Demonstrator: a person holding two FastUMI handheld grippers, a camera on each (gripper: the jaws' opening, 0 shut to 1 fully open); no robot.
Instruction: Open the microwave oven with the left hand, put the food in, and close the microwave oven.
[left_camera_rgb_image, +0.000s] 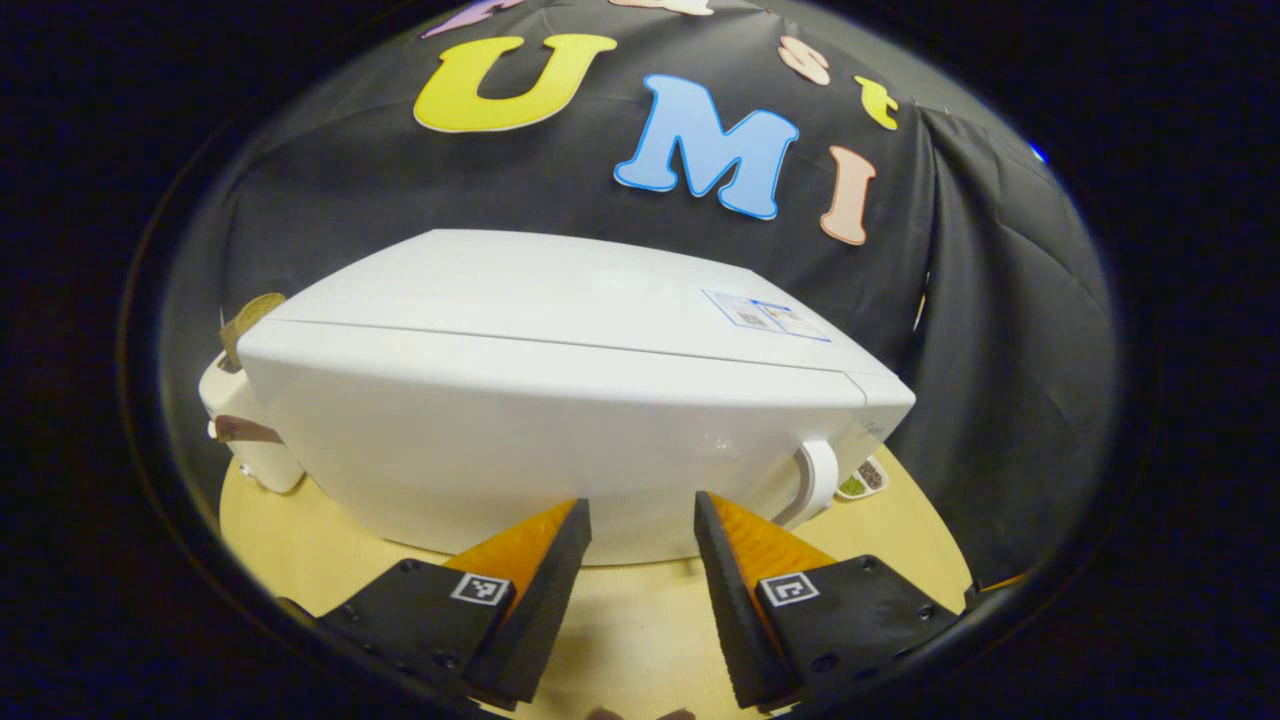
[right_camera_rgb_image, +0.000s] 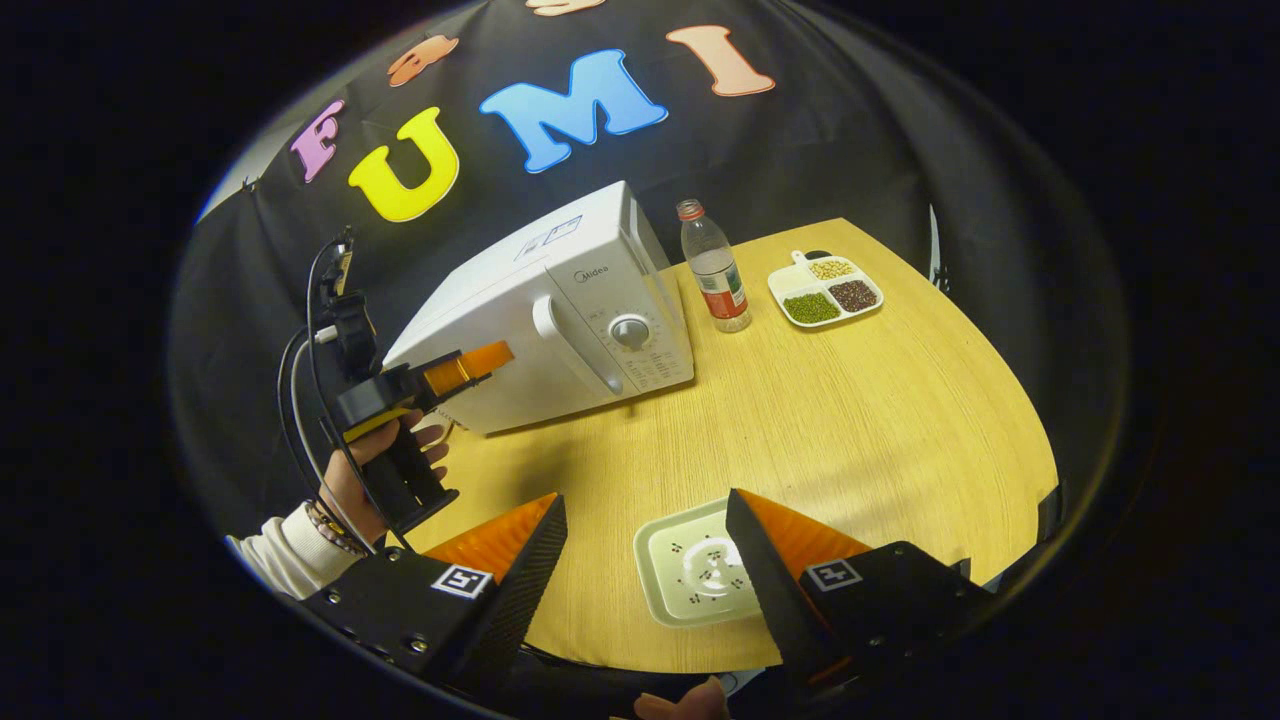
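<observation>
The white microwave (left_camera_rgb_image: 560, 400) stands just ahead of my left gripper (left_camera_rgb_image: 642, 515), its door closed and its curved handle (left_camera_rgb_image: 818, 480) off to the right. This gripper is open with nothing between its fingers. In the right gripper view, a hand holds the left gripper (right_camera_rgb_image: 478, 364) close to the left part of the microwave (right_camera_rgb_image: 540, 300) door, left of the handle (right_camera_rgb_image: 570, 345). My right gripper (right_camera_rgb_image: 645, 512) hangs open over the table's near edge, above a pale square plate (right_camera_rgb_image: 690, 575) with small dark specks.
A clear bottle (right_camera_rgb_image: 715, 265) with a red label stands right of the microwave, and a sectioned dish (right_camera_rgb_image: 825, 290) of beans lies beyond it. A white jug-like object (left_camera_rgb_image: 240, 420) sits behind the microwave's far side. The wooden table (right_camera_rgb_image: 860, 420) has open room at centre right.
</observation>
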